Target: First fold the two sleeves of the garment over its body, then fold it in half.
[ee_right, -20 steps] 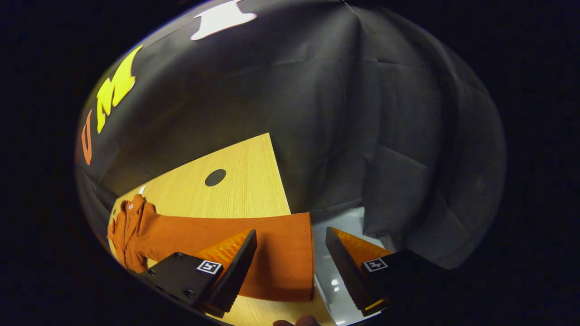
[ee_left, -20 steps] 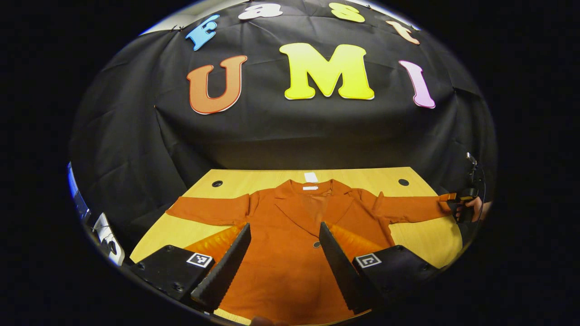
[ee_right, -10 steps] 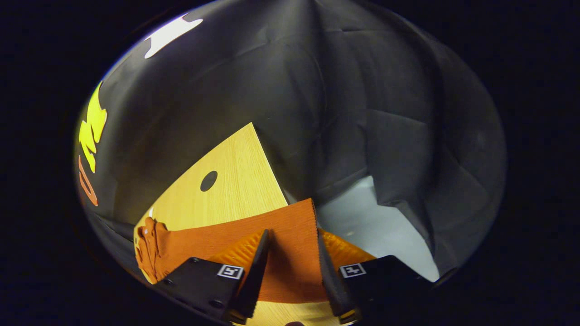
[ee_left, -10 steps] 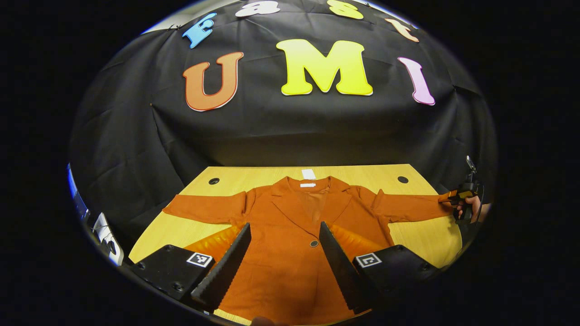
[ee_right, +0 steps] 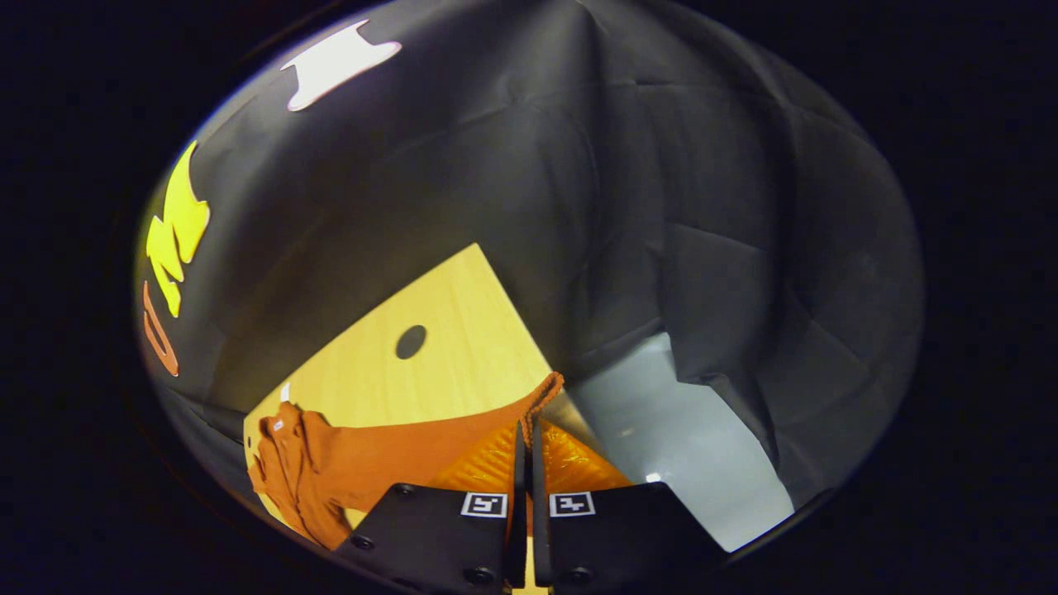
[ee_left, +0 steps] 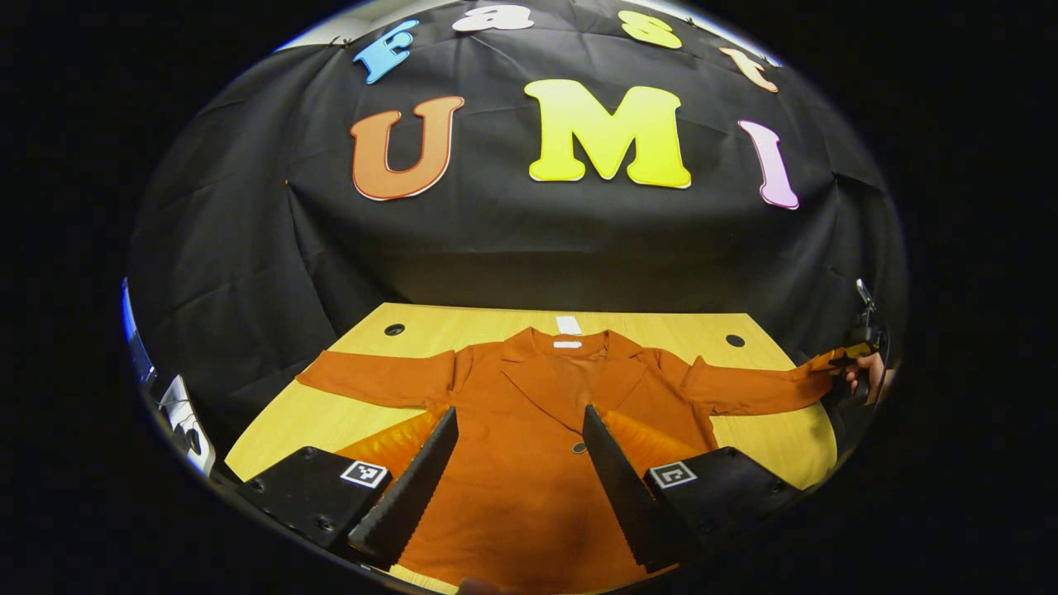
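Fingers of the right gripper [ee_right: 524,438] had closed since half a second earlier: then they straddled the cuff with a gap on each side, now they were pinched together on the cuff edge of the right sleeve [ee_right: 430,442], the fabric bunched and slightly raised at the tips. That suggested the first fold was about to begin, the sleeve ready to be carried across the body.

The rust-orange buttoned jacket [ee_left: 537,446] lay flat and face up on the pale wooden table [ee_left: 347,417], collar toward the booth wall, both sleeves stretched outward. Its left sleeve [ee_left: 376,378] rested untouched. The left gripper [ee_left: 519,430] hovered above the jacket's front with jaws spread wide, holding nothing.

In the left gripper view, the right gripper [ee_left: 835,361] and the hand [ee_left: 864,372] holding it sat at the table's far right edge. Two dark round holes [ee_left: 394,330] marked the tabletop behind the sleeves. Nothing lay on the jacket to block the fold.
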{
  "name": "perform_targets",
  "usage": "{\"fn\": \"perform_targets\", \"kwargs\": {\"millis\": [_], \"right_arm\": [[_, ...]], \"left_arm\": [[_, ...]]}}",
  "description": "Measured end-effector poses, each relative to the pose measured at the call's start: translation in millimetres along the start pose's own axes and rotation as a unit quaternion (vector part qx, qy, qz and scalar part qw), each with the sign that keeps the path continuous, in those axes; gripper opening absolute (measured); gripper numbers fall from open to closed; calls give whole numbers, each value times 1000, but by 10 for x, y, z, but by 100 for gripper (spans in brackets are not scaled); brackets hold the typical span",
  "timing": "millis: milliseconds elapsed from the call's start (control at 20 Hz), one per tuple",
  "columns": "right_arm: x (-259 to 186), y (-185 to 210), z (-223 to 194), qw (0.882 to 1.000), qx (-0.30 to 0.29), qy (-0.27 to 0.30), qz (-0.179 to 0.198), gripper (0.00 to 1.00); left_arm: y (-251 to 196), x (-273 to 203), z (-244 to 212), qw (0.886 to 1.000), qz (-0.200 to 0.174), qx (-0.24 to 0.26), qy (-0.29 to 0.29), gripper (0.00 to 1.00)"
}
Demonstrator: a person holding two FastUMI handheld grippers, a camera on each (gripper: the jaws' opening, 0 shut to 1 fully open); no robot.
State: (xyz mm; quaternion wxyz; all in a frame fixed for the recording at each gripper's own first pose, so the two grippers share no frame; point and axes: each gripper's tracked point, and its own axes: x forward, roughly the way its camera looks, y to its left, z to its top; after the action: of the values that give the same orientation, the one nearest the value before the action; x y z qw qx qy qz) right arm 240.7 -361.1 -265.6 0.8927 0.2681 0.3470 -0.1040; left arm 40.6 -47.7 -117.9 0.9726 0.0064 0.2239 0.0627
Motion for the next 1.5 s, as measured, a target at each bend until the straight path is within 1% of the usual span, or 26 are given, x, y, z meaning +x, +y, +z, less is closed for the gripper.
{"fn": "perform_targets", "kwargs": {"millis": [150, 400, 600, 750, 900, 1000, 1150, 1300, 1500], "right_arm": [[-399, 556, 177, 999, -21, -26, 22, 4], [-1021, 1666, 314, 996, -42, -58, 45, 4], [-1358, 2833, 193, 992, -78, -62, 78, 4], [-1457, 3772, -138, 985, -118, -54, 115, 4], [-1366, 4646, -688, 976, -160, -25, 145, 4], [-1212, 5074, -1106, 971, -179, 1, 157, 4], [-837, 5605, -1826, 966, -187, 47, 170, 4], [-414, 5946, -2441, 962, -197, 86, 168, 4], [123, 6153, -3013, 957, -218, 120, 147, 4]], "left_arm": [[176, 15, 22, 1000, -9, -12, -15, 99], [645, 17, 157, 998, -31, -11, -62, 99], [1121, -26, 294, 994, -40, -23, -102, 99], [1507, -99, 371, 991, -37, -38, -121, 99], [1953, -208, 368, 989, -17, -60, -131, 99], [2224, -296, 398, 988, -6, -81, -134, 99], [2581, -465, 374, 985, 19, -92, -142, 98], [2851, -603, 233, 985, 42, -90, -138, 98], [3113, -723, -14, 984, 69, -110, -120, 98]]}}
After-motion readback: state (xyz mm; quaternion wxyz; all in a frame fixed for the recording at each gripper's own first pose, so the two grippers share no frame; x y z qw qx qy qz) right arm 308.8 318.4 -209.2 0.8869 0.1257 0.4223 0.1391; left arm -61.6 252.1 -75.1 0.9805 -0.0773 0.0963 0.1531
